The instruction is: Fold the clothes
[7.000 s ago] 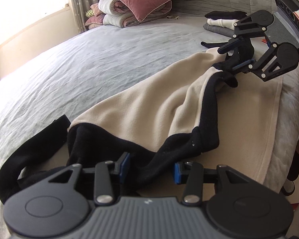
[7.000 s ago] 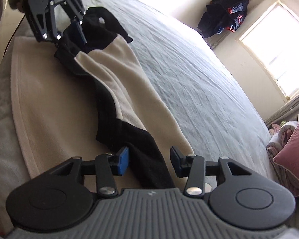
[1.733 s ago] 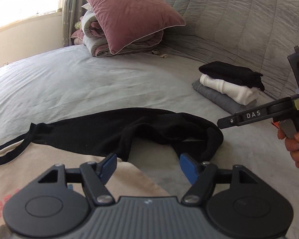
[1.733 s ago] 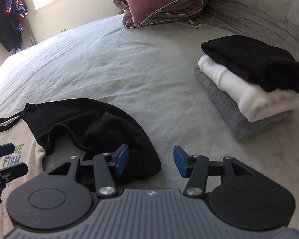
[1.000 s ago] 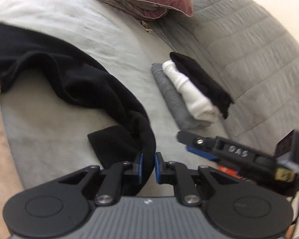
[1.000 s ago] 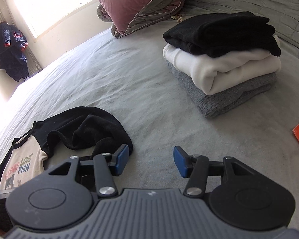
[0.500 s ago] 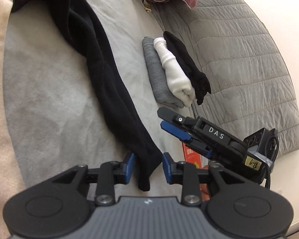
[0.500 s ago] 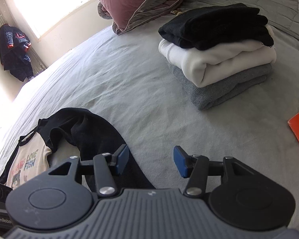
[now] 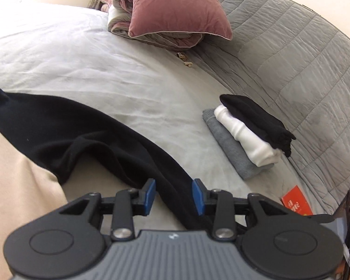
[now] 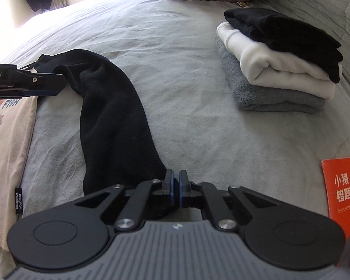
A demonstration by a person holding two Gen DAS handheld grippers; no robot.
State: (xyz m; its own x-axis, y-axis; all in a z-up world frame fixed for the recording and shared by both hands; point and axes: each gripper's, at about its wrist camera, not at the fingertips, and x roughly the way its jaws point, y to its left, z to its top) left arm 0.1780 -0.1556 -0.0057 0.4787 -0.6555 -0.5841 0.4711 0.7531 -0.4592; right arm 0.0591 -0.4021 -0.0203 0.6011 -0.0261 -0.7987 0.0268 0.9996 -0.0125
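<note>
One black sleeve [image 10: 109, 116] of a beige-and-black shirt [image 10: 4, 135] lies stretched across the grey bed [image 10: 186, 93]. The right gripper [image 10: 176, 187] has just been closing; its two pads now meet at the sleeve's cuff end, though the cloth between them is hard to make out. The left gripper [image 9: 173, 196] has just been opening; its two blue pads [image 9: 149, 194] stand apart with the sleeve running between them, not pinched. Near the headboard [image 9: 291, 46] sits one stack [image 10: 277, 63] of three folded garments: grey below, white in the middle, black on top. One red booklet [image 10: 343, 186] lies beside it. One pink pillow [image 9: 177, 7] rests on a rolled quilt [image 9: 151, 35].
</note>
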